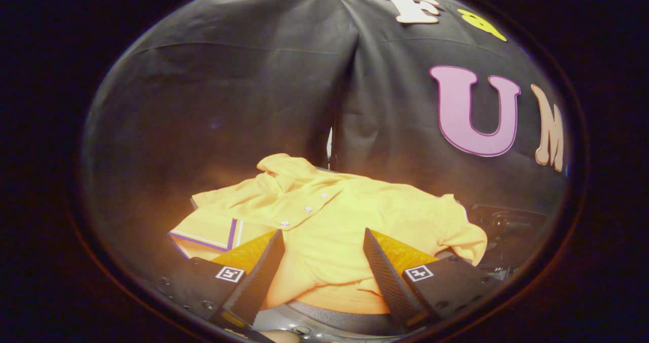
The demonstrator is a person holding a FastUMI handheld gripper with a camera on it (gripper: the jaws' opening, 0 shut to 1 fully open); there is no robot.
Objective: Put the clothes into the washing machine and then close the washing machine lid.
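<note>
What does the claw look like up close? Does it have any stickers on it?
The claw has two wedge-shaped fingers that narrow to points, with a bumpy, grid-textured inner face. Behind each finger sits a blocky black mount carrying a small square white sticker with a black pattern. Small screws dot the left mount. The fingers stand apart over a yellow button-up polo shirt.

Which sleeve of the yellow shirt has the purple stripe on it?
The sleeve lying flat beyond the open gripper's left finger. It has a purple-and-white edge; the other sleeve, past the right finger, is plain yellow and crumpled.
</note>
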